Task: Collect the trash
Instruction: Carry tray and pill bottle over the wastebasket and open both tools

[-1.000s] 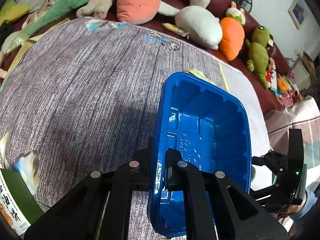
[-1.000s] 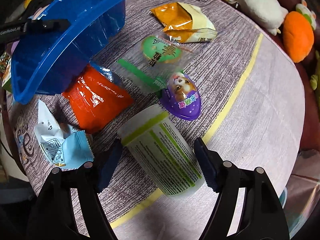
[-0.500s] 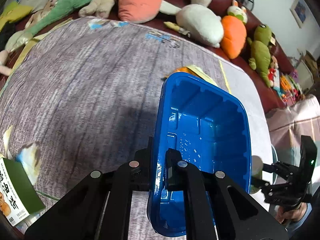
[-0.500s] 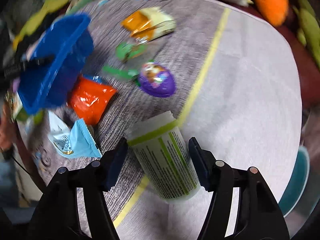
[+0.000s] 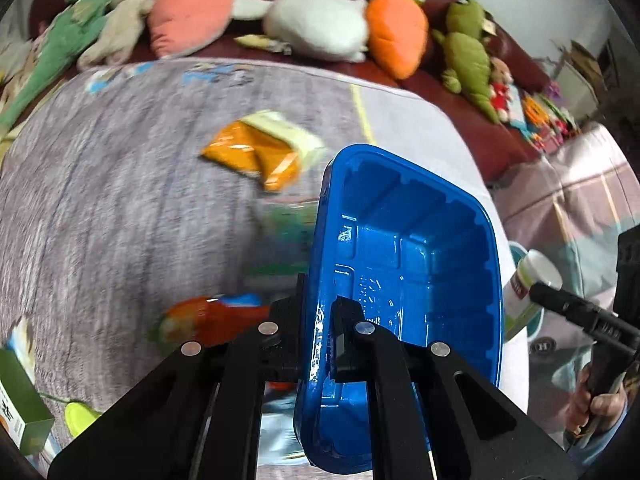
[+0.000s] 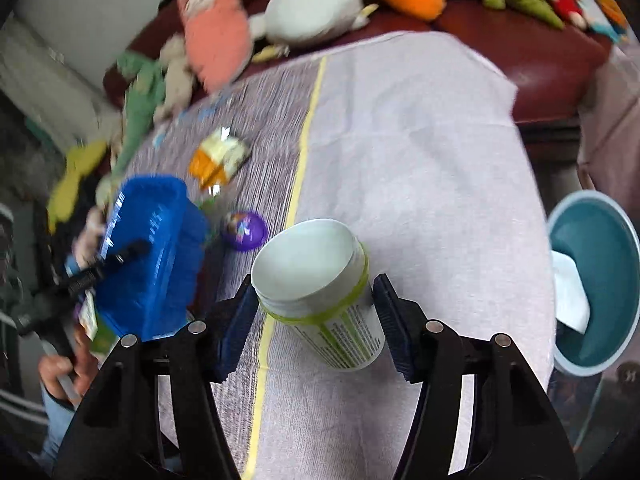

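1. Right wrist view: my right gripper (image 6: 316, 308) clamps the white tub (image 6: 320, 280) between its blue pads, lifted at lower centre; the last two readings differ too little to call the jaws moving. The teal bin (image 6: 592, 280) at the right edge already holds a white scrap, so I judge collecting has barely begun.
2. My left gripper (image 5: 320, 332) pinches the wall of the empty blue tray (image 5: 404, 280), lower centre of the left wrist view.
3. Still lying on the cloth-covered table (image 6: 420, 140): orange wrapper (image 5: 256, 152), red packet (image 5: 212, 316), purple egg (image 6: 244, 230), green box (image 5: 20, 412) at lower left.
4. A dark red sofa (image 5: 472, 120) with plush toys (image 5: 316, 20) fills the top.
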`<control>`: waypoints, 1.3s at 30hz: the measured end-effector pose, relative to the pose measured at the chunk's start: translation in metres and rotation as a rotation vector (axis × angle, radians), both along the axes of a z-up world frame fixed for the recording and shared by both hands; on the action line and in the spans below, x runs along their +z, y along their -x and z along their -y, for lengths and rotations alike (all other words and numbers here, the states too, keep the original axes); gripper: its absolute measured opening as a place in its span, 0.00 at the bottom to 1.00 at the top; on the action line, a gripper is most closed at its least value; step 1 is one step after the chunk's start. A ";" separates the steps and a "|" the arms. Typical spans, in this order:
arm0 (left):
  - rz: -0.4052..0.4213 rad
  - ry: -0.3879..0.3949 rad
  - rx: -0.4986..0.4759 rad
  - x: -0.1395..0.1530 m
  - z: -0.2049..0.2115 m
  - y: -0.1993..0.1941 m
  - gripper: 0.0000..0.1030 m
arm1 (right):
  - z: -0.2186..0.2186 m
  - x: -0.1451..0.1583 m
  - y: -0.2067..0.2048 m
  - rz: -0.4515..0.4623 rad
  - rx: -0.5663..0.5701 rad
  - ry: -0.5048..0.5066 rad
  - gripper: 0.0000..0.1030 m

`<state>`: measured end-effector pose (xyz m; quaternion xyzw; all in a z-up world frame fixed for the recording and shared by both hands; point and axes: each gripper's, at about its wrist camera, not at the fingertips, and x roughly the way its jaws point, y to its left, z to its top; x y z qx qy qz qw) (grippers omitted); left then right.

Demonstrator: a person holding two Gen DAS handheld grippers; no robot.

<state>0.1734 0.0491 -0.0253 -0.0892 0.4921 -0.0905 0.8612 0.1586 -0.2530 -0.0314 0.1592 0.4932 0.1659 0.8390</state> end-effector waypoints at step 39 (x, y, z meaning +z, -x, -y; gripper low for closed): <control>-0.123 -0.117 -0.533 -0.075 0.446 -0.063 0.28 | 0.319 -0.003 0.086 0.123 -0.588 -0.085 0.55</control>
